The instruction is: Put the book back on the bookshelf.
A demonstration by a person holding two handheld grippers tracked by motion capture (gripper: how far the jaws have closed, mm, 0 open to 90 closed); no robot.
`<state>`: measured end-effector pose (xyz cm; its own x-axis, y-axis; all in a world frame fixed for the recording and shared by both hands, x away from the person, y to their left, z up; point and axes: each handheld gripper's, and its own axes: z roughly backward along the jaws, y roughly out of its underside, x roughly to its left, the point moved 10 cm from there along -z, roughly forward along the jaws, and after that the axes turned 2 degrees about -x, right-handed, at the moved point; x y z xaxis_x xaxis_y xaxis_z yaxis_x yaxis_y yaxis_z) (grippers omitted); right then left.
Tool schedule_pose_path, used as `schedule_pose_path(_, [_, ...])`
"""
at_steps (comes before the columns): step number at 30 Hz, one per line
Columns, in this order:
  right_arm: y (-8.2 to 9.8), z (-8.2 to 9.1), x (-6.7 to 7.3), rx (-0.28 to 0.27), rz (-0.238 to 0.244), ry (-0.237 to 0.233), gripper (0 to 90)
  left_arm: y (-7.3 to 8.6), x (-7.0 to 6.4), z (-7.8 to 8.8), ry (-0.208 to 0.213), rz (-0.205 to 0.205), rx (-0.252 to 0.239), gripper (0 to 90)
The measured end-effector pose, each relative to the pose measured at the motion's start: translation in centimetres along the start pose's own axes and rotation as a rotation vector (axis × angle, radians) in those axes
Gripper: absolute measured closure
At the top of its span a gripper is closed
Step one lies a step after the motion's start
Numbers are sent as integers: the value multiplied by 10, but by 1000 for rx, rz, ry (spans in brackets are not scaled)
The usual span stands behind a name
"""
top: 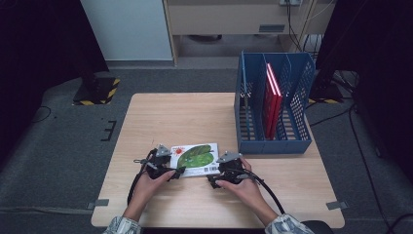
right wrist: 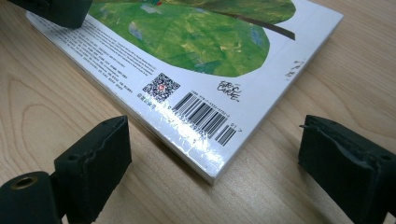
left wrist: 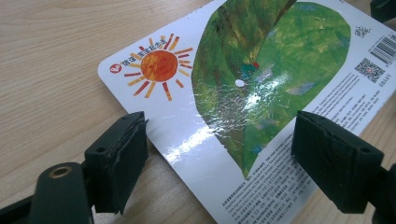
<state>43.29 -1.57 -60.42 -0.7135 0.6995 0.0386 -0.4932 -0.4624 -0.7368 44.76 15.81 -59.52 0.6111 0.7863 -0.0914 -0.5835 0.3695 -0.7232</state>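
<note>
Between the left hand-held gripper [top: 176, 171] and the right hand-held gripper [top: 213, 181], a picture book [top: 197, 158], flat on the worktop [top: 185, 117], back cover up, green leaf and orange sun printed on it. Left hand-held gripper: jaws standing wide, one pad over bare wood off the book's corner, the other above the printed text near the lower edge; cover between them, no pad pressing on it. Right hand-held gripper: jaws wide too, astride the barcode corner of the book [right wrist: 205, 121], both pads clear of it, low over the wood. In the right gripper view, far beyond that corner, one dark jaw of the left hand-held gripper [right wrist: 53, 9] over the book's opposite end. In the left gripper view, same book [left wrist: 243, 93] tilted across the frame, sun toward the left jaw, barcode far off past the right one. Beyond the right hand-held gripper, well apart and farther up the worktop, a blue file rack [top: 273, 105] upright, with red books [top: 271, 100] standing in its middle compartment. Behind each hand-held gripper, a hand [top: 148, 183] and patterned sleeve at the near edge.
</note>
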Motion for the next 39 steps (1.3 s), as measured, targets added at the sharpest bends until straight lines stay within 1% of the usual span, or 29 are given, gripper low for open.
schedule_pose_path(1, [0,-1,1,3,-5,-3,96,0,-1,0,1,2,0,181])
schedule_pose_path(4, [1,-2,1,0,3,3,96,-1,-2,-1,-1,-5,-3,182])
schedule_pose_path(6, [1,-1,2,-4,-5,-3,96,-1,-3,-1,-1,-8,-4,182])
schedule_pose_path(10, [2,-1,3,-18,-15,1,97,-2,-10,-3,15,-20,-4,180])
schedule_pose_path(14, [3,-1,2,-19,-6,12,87,-2,-17,-6,20,-22,-1,157])
schedule_pose_path(17, [4,0,1,-14,-6,25,86,-2,-17,-6,19,-22,-1,147])
schedule_pose_path(20, [4,-1,1,-10,10,38,82,-3,-17,-7,22,-19,-2,145])
schedule_pose_path(23, [4,-1,1,-11,9,38,82,-4,-17,-8,21,-23,-3,138])
schedule_pose_path(27, [5,0,0,-11,15,30,83,-6,-17,-10,29,-28,-7,132])
schedule_pose_path(30, [5,0,0,-12,4,45,76,-6,-18,-11,36,-32,-11,135])
schedule_pose_path(31, [6,0,1,-4,1,44,61,-6,-19,-11,38,-29,-12,136])
schedule_pose_path(33, [7,1,1,3,-12,52,36,-7,-23,-12,41,-36,-9,137])
schedule_pose_path(35, [9,2,1,7,-12,55,20,-6,-27,-12,45,-45,-2,137])
schedule_pose_path(39, [13,6,-1,14,-14,54,18,-6,-32,-12,59,-59,4,137])
